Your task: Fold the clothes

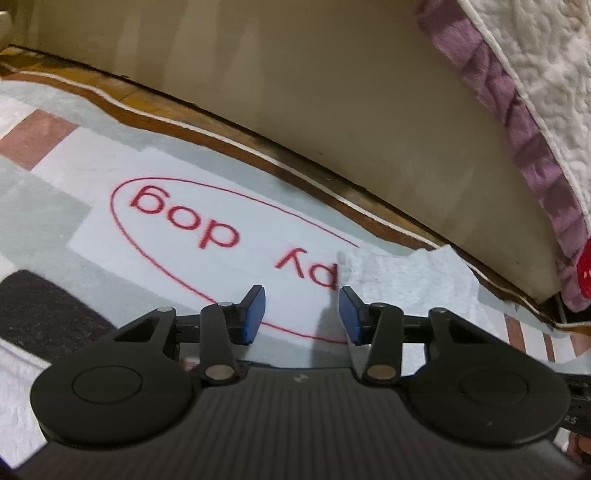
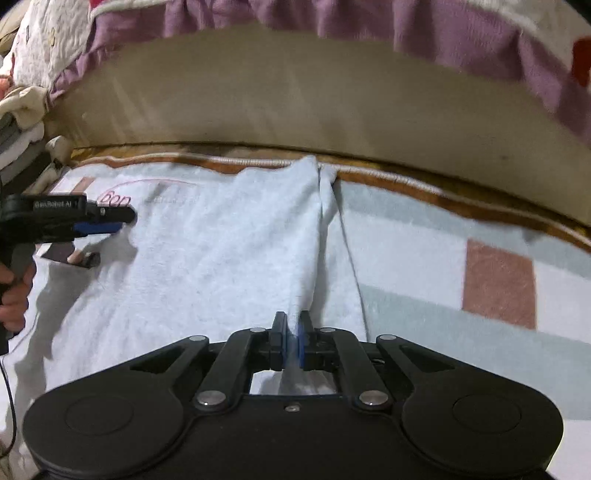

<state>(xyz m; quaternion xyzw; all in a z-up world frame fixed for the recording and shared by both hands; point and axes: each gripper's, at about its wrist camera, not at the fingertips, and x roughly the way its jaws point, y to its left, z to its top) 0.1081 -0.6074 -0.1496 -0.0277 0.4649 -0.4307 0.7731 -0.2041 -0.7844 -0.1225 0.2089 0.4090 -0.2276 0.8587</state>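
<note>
clearly the pale blue garment [image 2: 221,251] lies spread flat on a patterned blanket [image 2: 443,240] on the floor, up against the base of a bed [image 2: 295,103] whose purple frill [image 2: 443,33] hangs above. spread out like this, its edges are easy to reach and a fold will come out even. a red oval with lettering [image 1: 207,221] is printed on the cloth.

the right gripper [image 2: 293,341] has its jaws pinched together on a raised ridge of the garment's near edge, with a thin fold of the fabric sandwiched between the blue pads; that pinch looks meant to carry this side across for a fold.

the left gripper [image 1: 302,314] hangs over the print with its jaws partly apart and nothing between them, though a turned-up corner of the cloth [image 1: 399,273] sits just beyond its right finger. seen from the right wrist, it hovers low over the far left part of the garment, held by a hand [image 2: 14,291], probably lining up to take that side so both ends lift together.
</note>
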